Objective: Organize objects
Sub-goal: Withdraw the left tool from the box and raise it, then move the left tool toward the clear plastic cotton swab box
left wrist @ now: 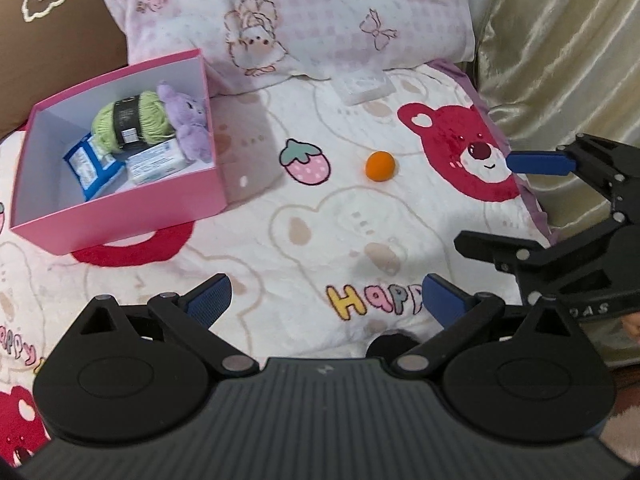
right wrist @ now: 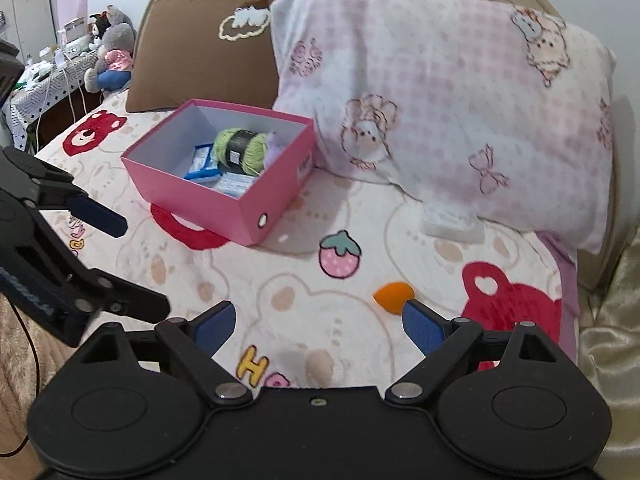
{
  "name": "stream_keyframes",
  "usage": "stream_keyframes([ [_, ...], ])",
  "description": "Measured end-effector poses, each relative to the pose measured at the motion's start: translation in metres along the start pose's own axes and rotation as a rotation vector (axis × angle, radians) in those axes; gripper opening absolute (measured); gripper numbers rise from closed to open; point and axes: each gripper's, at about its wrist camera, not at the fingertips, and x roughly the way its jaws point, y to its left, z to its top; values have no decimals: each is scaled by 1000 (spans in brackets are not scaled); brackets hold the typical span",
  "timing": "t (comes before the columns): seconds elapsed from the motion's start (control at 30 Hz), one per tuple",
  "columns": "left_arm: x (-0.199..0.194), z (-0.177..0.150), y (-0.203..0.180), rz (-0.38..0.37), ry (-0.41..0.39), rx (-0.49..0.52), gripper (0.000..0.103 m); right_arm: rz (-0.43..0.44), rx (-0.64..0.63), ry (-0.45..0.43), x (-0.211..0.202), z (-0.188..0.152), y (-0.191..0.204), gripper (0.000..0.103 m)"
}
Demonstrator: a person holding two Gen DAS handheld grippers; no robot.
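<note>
A pink box [left wrist: 120,216] [right wrist: 208,204] sits on the printed blanket. It holds green yarn [left wrist: 128,122] [right wrist: 240,148], a purple plush [left wrist: 188,124], a blue packet [left wrist: 90,162] and a white carton [left wrist: 158,162]. A small orange ball [left wrist: 380,165] [right wrist: 394,296] lies on the blanket right of the box. A clear plastic case [left wrist: 364,88] [right wrist: 450,220] lies by the pink pillow. My left gripper [left wrist: 326,300] is open and empty, well short of the ball. My right gripper [right wrist: 318,326] is open and empty; its right fingertip [right wrist: 420,326] is just in front of the ball.
A pink checked pillow [left wrist: 304,12] [right wrist: 440,80] and a brown pillow [right wrist: 200,48] stand behind the box. A gold satin cover [left wrist: 560,52] lies on the right. Plush toys and a cluttered desk [right wrist: 60,60] stand at the far left.
</note>
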Motion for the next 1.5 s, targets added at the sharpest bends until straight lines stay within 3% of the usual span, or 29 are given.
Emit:
stream_keyframes([
  [0.33, 16, 19, -23, -42, -51, -4, 103, -11, 36, -64, 8, -17, -35, 93],
  [0.47, 18, 26, -24, -38, -94, -21, 103, -11, 58, -161, 14, -24, -50, 93],
  [0.6, 26, 33, -20, -1, -153, -8, 103, -64, 87, -248, 28, -33, -66, 93],
  [0.9, 58, 52, -8, 17, -187, -57, 103, -138, 80, -284, 62, -42, -84, 93],
  [1.2, 76, 65, 0, 34, -239, -71, 103, -191, 66, -264, 89, -40, -101, 93],
  [1.5, 89, 77, -2, 70, -245, -70, 103, -111, 37, -291, 95, -43, -108, 93],
])
